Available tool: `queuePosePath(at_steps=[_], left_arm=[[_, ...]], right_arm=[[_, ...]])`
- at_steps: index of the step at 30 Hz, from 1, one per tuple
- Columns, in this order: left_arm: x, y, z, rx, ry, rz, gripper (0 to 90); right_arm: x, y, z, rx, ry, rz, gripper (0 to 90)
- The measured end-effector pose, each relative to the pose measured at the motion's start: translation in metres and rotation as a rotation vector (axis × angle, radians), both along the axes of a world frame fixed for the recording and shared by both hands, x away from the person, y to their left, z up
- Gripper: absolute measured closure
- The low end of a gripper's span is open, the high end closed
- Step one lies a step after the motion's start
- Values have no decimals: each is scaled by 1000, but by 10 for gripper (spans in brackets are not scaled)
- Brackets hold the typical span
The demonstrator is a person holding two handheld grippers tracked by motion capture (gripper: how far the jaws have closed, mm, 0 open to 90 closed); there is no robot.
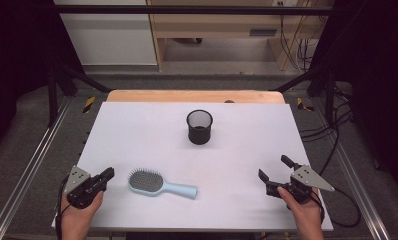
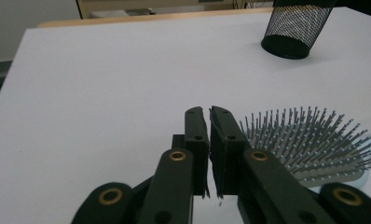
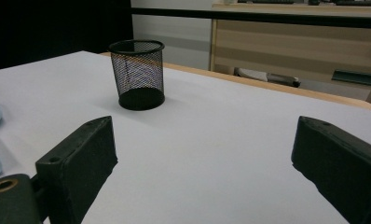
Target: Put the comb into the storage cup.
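My left fingers point(image 1: 108, 175) clenched beside the hairbrush point(image 1: 159, 183)

The hairbrush lies flat on the tabletop point(image 1: 137, 130) (bristles up), just right of them; my right fingers point(image 1: 275, 168) stand released, grasping nothing.

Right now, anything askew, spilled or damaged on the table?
Nothing stands out. The black wire-mesh cup stands upright near the table's middle. The light blue plastic hairbrush lies flat, bristles up, beside the left tool, whose jaws are shut on nothing. The right tool is open, clear of both.
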State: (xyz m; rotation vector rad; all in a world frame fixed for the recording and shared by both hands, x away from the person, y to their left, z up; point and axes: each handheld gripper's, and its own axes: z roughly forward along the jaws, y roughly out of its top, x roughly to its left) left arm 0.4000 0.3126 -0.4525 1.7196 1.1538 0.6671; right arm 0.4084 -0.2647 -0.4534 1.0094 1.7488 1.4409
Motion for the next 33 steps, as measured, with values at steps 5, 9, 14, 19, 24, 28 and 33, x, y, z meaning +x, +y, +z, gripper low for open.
queuePosePath(at_steps=[5,9,14,19,24,28,33], left_arm=[[6,-3,-5,9,42,-9,895],[10,-4,-8,9,61,-11,897],[16,-9,-14,44,101,-19,897],[20,-11,-18,51,136,-29,897],[22,-13,-20,46,143,-44,898],[21,-17,-21,65,145,-54,898],[19,-25,-21,91,143,-69,898]], right_arm=[[0,2,0,-7,2,4,66],[0,2,0,-11,5,7,66],[-2,4,1,-19,-3,15,67],[-3,6,1,-27,-3,20,67],[-4,7,1,-37,-5,25,67],[-3,10,2,-42,-6,31,67],[-6,12,2,-55,-10,39,68]])
